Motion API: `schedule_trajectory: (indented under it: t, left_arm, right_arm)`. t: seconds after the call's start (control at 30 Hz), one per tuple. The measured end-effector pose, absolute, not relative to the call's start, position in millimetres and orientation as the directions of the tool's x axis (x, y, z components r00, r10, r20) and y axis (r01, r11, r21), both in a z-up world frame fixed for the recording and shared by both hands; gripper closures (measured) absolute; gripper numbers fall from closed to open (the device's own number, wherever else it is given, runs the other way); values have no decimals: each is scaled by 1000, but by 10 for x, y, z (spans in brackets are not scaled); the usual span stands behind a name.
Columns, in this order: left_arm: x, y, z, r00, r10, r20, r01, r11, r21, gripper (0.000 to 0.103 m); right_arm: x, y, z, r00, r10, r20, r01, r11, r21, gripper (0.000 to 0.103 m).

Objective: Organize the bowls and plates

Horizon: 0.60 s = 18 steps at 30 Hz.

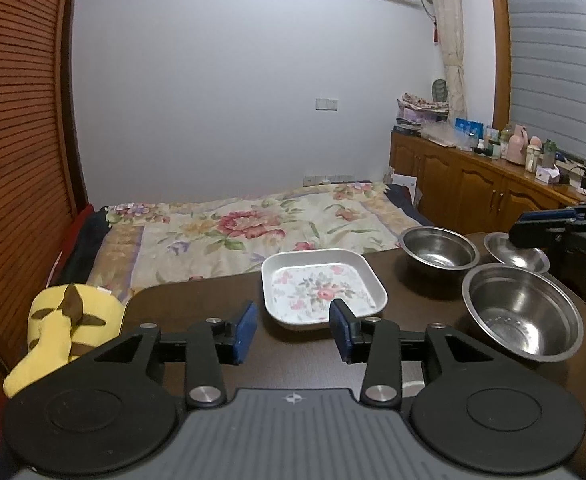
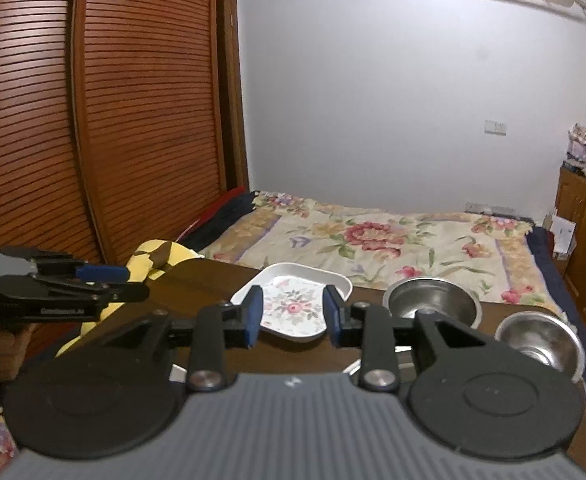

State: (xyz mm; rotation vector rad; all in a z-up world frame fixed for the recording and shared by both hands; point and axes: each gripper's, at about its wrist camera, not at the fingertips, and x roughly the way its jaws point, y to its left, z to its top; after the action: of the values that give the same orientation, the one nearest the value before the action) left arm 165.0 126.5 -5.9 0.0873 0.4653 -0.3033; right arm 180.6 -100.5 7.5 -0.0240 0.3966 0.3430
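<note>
Left gripper (image 1: 292, 330): low centre of frame, jaws parted, nothing between them. Right gripper (image 2: 291, 320): likewise spread and empty. Square floral plate (image 1: 323, 288): mid-frame on the dark table (image 1: 197, 304), just beyond the pads. Three steel bowls (image 1: 523, 312) to the right, apart, unstacked. Probably light, rigid, slick; thin rims judged the best hold. Plate likely breakable, best pinched at its raised edge.

A square white plate (image 1: 323, 289) with a floral print sits upright on the dark counter (image 1: 197, 300), three steel bowls (all empty) to its right: one far (image 1: 437, 249), one small (image 1: 516, 254), one nearest (image 1: 522, 311).
</note>
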Motion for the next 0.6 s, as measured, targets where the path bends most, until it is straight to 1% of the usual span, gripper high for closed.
schedule_trajectory:
  t: [0.27, 0.5, 0.6]
  left_arm:
    - [2125, 1169, -88, 828, -276, -488, 325, 945, 18, 60]
    - [2497, 1119, -208, 803, -271, -530, 337, 941, 29, 60]
    - [2682, 1099, -282, 788, -275, -551, 347, 938, 27, 60]
  right_arm:
    - [2230, -963, -47, 815, 328, -477, -331, 940, 82, 69]
    - [2651, -922, -131, 771, 344, -536, -333, 935, 121, 69]
    - [2847, -856, -188, 750, 344, -565, -344, 932, 111, 69]
